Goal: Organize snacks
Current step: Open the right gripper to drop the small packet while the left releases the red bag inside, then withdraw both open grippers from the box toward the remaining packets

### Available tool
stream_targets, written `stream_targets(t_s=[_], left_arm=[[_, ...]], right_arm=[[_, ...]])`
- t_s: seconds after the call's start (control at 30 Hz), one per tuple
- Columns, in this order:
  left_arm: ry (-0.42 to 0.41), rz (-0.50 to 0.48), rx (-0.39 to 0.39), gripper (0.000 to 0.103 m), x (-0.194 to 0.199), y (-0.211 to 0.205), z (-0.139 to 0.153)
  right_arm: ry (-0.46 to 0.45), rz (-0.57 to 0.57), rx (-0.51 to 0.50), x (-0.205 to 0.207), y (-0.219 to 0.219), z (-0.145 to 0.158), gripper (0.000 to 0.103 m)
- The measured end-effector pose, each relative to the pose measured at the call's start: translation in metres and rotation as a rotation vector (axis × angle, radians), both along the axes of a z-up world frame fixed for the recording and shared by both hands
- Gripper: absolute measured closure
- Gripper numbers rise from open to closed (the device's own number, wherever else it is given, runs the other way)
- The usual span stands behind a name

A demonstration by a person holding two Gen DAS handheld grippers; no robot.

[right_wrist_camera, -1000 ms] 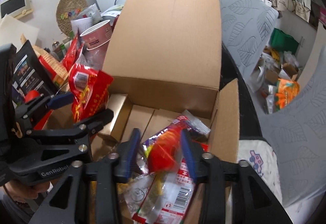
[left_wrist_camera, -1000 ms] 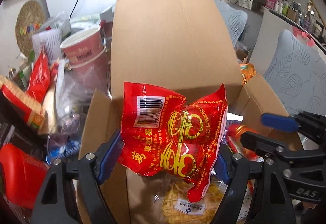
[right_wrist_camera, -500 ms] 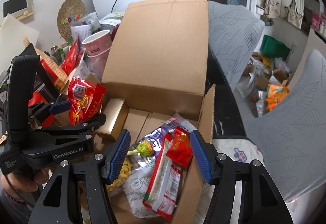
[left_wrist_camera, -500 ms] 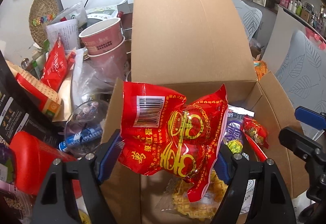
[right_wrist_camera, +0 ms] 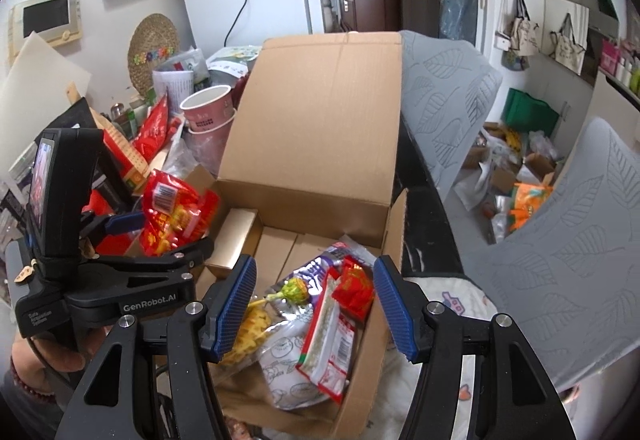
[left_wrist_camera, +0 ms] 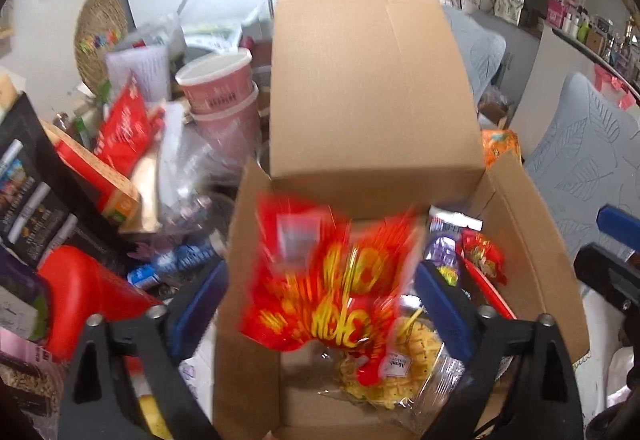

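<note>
Nearest to us, our left gripper hangs over the open cardboard box, and its jaws have just been opening: the blue pads now stand wide, clear of the red snack bag. That bag sits between them, blurred, with no pad pressing on it, above the box's left side. In the right wrist view it shows at the box's left edge, just beside the left gripper's lower finger. Our right gripper is released too, its jaws parted and empty above the box's right side. Below it, inside the box, lie a yellow noodle pack, a green lollipop, a small red packet and a long red-and-white packet. Further in, gold boxes line the box's floor. Beyond stands the raised box flap, with stacked pink cups to its left
</note>
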State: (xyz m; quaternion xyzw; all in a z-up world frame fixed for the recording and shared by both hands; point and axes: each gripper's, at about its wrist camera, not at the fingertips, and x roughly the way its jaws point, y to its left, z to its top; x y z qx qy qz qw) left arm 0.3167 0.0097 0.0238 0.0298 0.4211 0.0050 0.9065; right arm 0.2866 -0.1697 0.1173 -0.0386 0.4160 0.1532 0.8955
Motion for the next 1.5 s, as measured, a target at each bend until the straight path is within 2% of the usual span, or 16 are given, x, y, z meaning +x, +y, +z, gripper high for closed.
stream_targets(t_s=[0.37,0.87,1.23,1.3,1.5], left_arm=[[-0.076,-0.024,-0.008,0.003,-0.034,0.003,0.036],[-0.225,-0.098,-0.052,0.003,-0.117,0.005,0.077],[-0.224,-0.165,-0.076,0.003,-0.163,0.002,0.078],[-0.222,-0.172,-0.082,0.003,-0.171,0.002,0.076],[-0.210,-0.189,-0.097,0.003,-0.193,-0.001,0.064]], right_arm=[[-0.045,-0.011,0.014,-0.026,-0.004,0.021,0.041],[-0.131,-0.023,0.031,-0.089,-0.012,0.050,0.041],[-0.160,-0.006,0.032,-0.132,-0.010,0.051,0.036],[-0.162,-0.004,0.033,-0.140,-0.010,0.049,0.033],[-0.151,0.005,0.033,-0.163,-0.007,0.035,0.033]])
